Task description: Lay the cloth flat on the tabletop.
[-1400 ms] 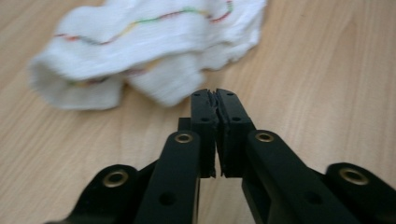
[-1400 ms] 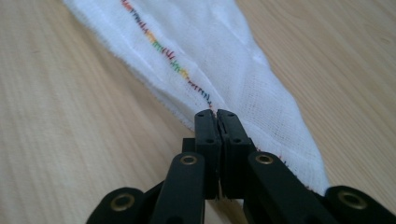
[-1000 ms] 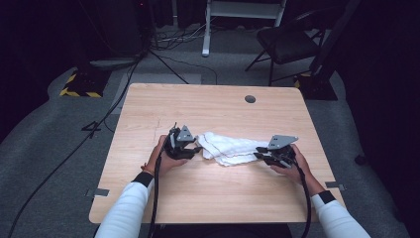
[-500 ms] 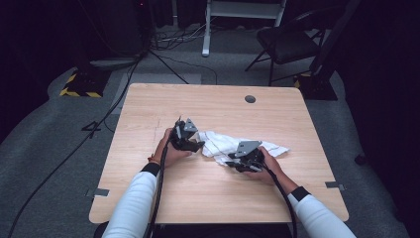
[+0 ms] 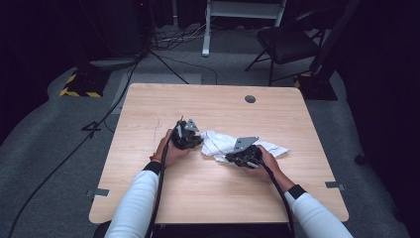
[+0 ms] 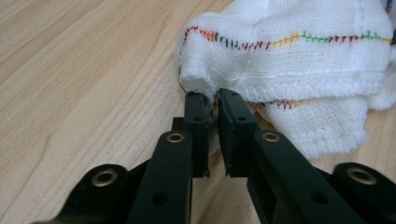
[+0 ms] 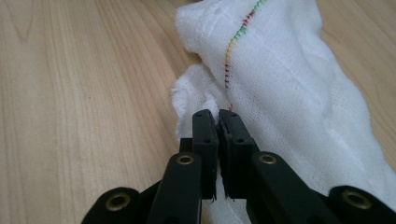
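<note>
One cloth (image 5: pixel 223 142); two grippers (image 5: pixel 196 142) (image 5: pixel 231 157) on it

A light wood counter (image 5: pixel 218 106) with visible grain stands in a dark room, lit from above — everything past it falls off into near-black. A small round grommet hole (image 5: pixel 250 99) sits near the counter's far right corner. The floor (image 5: pixel 49 148) is grey carpet. A black cable (image 5: pixel 69 153) runs across it at the left (from the far side toward the near left corner). A block with yellow-and-black hazard stripes (image 5: pixel 78 85) sits at far left. Behind the counter, a white metal frame (image 5: pixel 242 12) stands over loose cables (image 5: pixel 173 37) — beside it, a dark folding chair (image 5: pixel 285 47). Two strips of grey tape (image 5: pixel 99 192) mark the floor at the counter's near corners.
</note>
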Demonstrator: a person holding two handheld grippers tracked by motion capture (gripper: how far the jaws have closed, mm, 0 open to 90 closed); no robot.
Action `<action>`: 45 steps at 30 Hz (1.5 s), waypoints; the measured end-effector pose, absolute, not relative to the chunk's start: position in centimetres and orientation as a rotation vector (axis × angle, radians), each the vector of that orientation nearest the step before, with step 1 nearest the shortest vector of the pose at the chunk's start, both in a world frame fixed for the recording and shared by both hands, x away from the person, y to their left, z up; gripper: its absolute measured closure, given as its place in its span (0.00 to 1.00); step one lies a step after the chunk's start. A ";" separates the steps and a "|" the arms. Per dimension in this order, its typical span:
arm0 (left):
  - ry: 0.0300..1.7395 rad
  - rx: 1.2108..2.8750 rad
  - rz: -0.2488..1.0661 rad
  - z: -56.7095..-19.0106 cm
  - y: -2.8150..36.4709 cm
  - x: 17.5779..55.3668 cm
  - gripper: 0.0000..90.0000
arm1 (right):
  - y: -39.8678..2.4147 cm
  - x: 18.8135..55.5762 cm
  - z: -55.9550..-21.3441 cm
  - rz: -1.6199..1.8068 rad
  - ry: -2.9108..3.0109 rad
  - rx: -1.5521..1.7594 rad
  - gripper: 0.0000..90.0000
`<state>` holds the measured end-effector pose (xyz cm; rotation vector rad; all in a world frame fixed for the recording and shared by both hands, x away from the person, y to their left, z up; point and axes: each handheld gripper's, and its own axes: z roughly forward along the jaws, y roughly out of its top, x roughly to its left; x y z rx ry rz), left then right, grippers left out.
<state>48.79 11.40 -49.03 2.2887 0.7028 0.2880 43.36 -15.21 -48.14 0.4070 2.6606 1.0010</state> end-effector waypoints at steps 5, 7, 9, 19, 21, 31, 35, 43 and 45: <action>0.707 2.271 0.319 -48.3 12.2 48.6 0.97 | -16.1 43.0 -46.8 1.060 2.627 0.432 0.96; 0.704 2.253 0.333 -47.6 12.8 48.3 0.98 | -16.7 42.8 -46.0 1.084 2.606 0.438 0.96; 0.704 2.242 0.330 -47.3 13.0 48.0 0.98 | -17.3 42.7 -45.7 1.107 2.594 0.460 0.96; 0.666 2.246 0.359 -46.3 13.5 46.5 0.99 | -19.5 42.1 -45.4 1.108 2.575 0.501 0.99; 0.664 2.242 0.372 -46.0 13.6 46.1 0.99 | -20.0 42.0 -45.2 1.101 2.564 0.506 0.99; 0.656 2.168 0.439 -43.9 14.8 45.1 0.99 | -22.5 41.5 -42.1 1.235 2.417 0.552 1.00; 0.629 2.130 0.457 -42.7 14.8 44.2 0.99 | -23.5 41.2 -40.9 1.288 2.360 0.567 1.00; 0.583 2.083 0.493 -40.6 14.8 42.5 0.99 | -24.3 40.8 -39.1 1.301 2.280 0.577 1.00; 0.576 2.078 0.495 -40.3 14.8 42.4 0.99 | -24.4 40.7 -38.7 1.306 2.266 0.577 1.00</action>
